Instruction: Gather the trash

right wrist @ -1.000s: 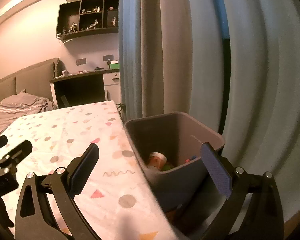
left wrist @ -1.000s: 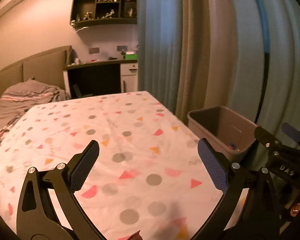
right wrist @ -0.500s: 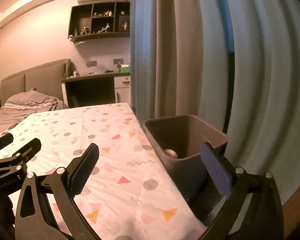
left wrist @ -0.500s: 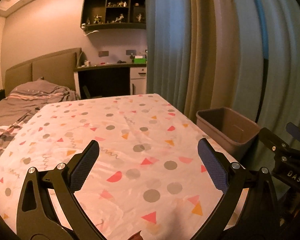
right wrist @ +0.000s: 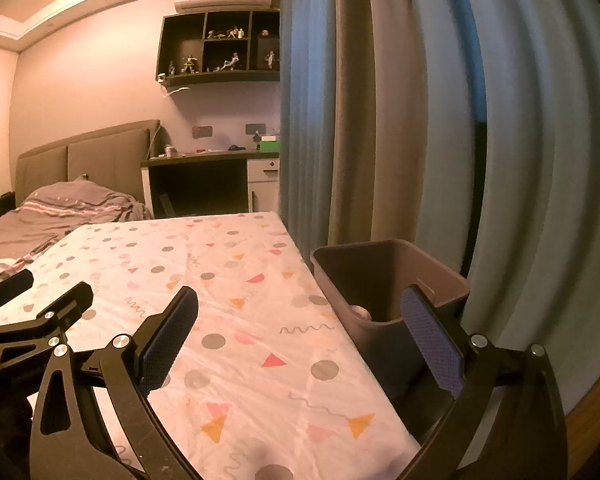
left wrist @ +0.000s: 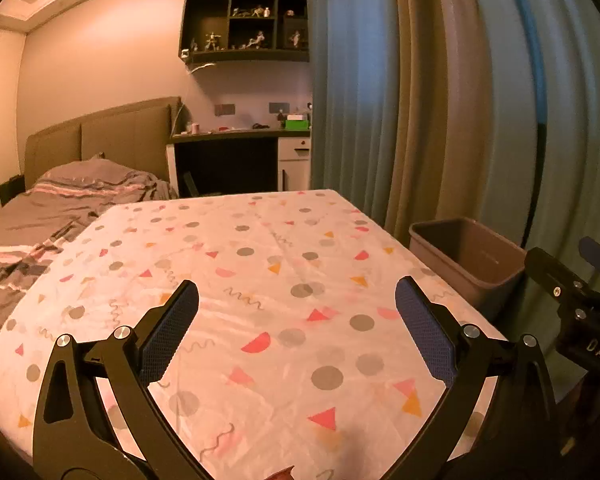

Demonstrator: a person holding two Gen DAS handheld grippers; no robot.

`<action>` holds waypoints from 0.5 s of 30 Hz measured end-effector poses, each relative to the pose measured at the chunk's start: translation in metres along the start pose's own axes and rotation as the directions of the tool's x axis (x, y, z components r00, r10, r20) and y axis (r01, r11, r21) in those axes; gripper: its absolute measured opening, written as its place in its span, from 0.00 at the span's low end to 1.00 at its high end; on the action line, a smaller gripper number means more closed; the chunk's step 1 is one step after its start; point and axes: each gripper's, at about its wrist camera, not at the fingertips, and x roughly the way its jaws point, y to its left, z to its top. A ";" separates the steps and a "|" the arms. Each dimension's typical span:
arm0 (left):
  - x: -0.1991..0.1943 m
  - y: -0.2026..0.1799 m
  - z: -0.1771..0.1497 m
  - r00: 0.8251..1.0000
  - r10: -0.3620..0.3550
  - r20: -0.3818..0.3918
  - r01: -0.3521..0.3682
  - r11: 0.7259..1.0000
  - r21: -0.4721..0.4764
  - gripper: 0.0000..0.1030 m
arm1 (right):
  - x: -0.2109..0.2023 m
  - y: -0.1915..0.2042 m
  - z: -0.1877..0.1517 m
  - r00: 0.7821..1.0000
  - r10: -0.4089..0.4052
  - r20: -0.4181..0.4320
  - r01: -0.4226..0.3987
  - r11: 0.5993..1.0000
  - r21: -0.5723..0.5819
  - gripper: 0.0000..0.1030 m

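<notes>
Trash bin [right wrist: 384, 280]: an open brown tub standing just beside the right edge of the table [right wrist: 236, 320], in front of the curtain [right wrist: 420, 120]. A pale round item [right wrist: 360, 312] lies at its bottom; what it is cannot be told. Table: covered with a cloth printed in dots and triangles; no loose trash shows on it in either view. Right tongs [right wrist: 300, 332]: spread wide and empty, hovering over the near right corner of the table, the right finger in front of the bin's near wall. Left tongs [left wrist: 296, 328]: likewise wide and empty, above the near middle of the table. Far background: bed [left wrist: 80, 200], dark shelf [left wrist: 244, 28]. Step in hand, as judged: the interval after a deposit, with both tongs free. The next move calls for finding any remaining trash outside these views; if none exists, the task appears near complete.
</notes>
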 end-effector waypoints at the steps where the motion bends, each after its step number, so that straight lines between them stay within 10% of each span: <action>1: -0.001 0.001 0.000 1.000 -0.002 -0.002 0.002 1.000 -0.003 0.94 | 0.000 0.001 0.000 1.000 0.004 0.000 -0.004 1.000 0.001 0.94; 15: -0.001 0.004 0.000 1.000 0.007 -0.016 -0.007 1.000 -0.023 0.94 | 0.001 0.006 0.000 1.000 0.015 -0.002 -0.015 1.000 -0.002 0.94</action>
